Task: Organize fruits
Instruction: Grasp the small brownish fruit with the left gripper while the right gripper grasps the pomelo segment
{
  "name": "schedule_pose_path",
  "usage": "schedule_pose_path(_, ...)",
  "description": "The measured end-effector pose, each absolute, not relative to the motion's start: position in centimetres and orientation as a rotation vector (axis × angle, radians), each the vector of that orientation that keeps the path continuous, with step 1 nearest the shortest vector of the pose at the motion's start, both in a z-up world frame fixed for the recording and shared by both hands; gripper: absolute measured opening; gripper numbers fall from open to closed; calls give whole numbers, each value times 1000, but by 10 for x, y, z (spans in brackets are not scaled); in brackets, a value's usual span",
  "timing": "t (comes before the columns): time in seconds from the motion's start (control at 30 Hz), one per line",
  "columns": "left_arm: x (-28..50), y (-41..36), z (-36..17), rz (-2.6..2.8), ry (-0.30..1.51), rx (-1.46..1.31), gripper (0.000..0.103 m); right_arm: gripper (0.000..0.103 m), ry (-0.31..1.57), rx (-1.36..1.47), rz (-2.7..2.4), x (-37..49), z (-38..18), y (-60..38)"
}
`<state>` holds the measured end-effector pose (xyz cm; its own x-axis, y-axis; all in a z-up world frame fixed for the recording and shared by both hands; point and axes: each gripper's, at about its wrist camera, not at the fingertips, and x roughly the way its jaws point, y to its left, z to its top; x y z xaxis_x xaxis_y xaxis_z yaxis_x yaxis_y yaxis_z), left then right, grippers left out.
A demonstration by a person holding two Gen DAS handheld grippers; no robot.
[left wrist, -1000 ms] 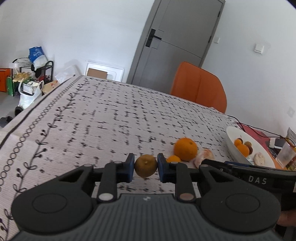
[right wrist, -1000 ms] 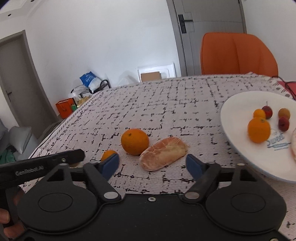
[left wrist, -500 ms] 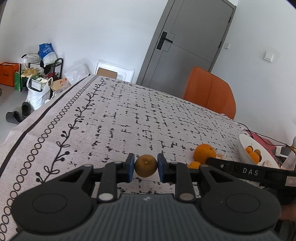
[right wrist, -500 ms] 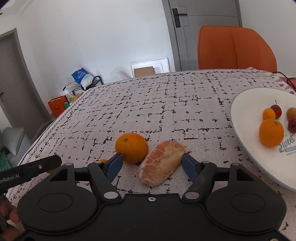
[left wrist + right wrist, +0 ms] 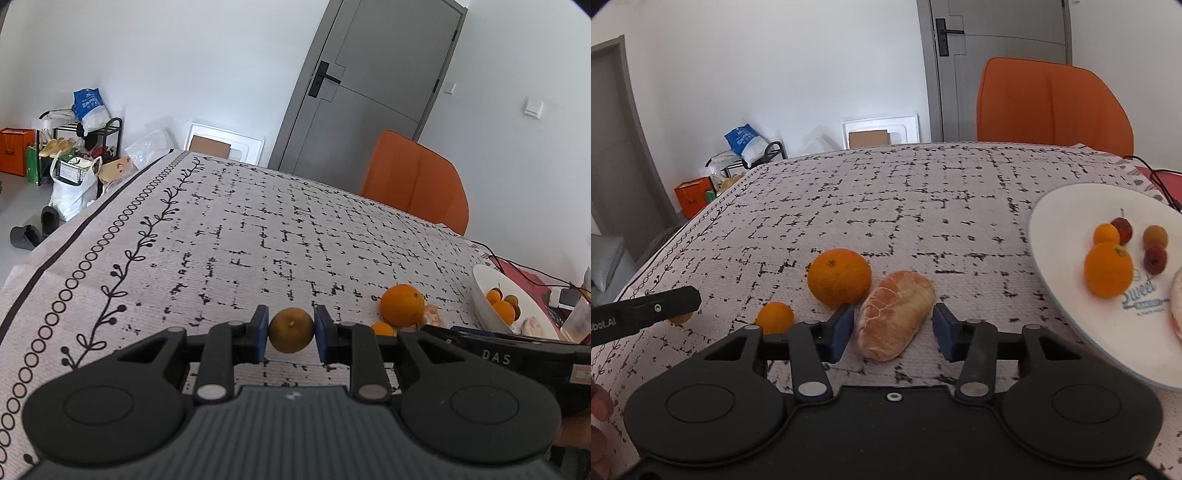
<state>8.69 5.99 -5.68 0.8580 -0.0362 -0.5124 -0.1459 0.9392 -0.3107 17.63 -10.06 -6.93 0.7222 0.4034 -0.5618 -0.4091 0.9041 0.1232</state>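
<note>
My left gripper [image 5: 291,334] is shut on a small brownish-orange fruit [image 5: 291,329], held over the patterned tablecloth. My right gripper [image 5: 892,334] is open, its jaws on either side of a peeled pomelo segment [image 5: 895,314] lying on the cloth. A large orange [image 5: 839,277] sits just left of the segment and a small tangerine [image 5: 774,316] lies further left. The white plate [image 5: 1067,229] at the right holds an orange, a small tangerine and several small red and brown fruits. The large orange [image 5: 402,305] and plate [image 5: 484,295] also show in the left wrist view.
An orange chair [image 5: 1049,107] stands at the table's far side. Black cables and a red item [image 5: 1160,181] lie beyond the plate. The table's left edge [image 5: 74,236] drops to a floor with bags and a shoe rack.
My right gripper has moved forward and its jaws now flank the pomelo segment. My left gripper, still holding the small fruit, has swung leftward, away from the other fruits.
</note>
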Motion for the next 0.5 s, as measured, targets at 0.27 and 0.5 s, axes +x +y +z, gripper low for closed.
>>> schedule_pose_path(0.27, 89, 48, -54, 50, 540, -326, 25, 45, 620, 21, 445, 174, -70, -116)
schedule_pose_path(0.5, 91, 50, -59, 51, 549, -332, 25, 46, 603, 17, 434, 176, -72, -112)
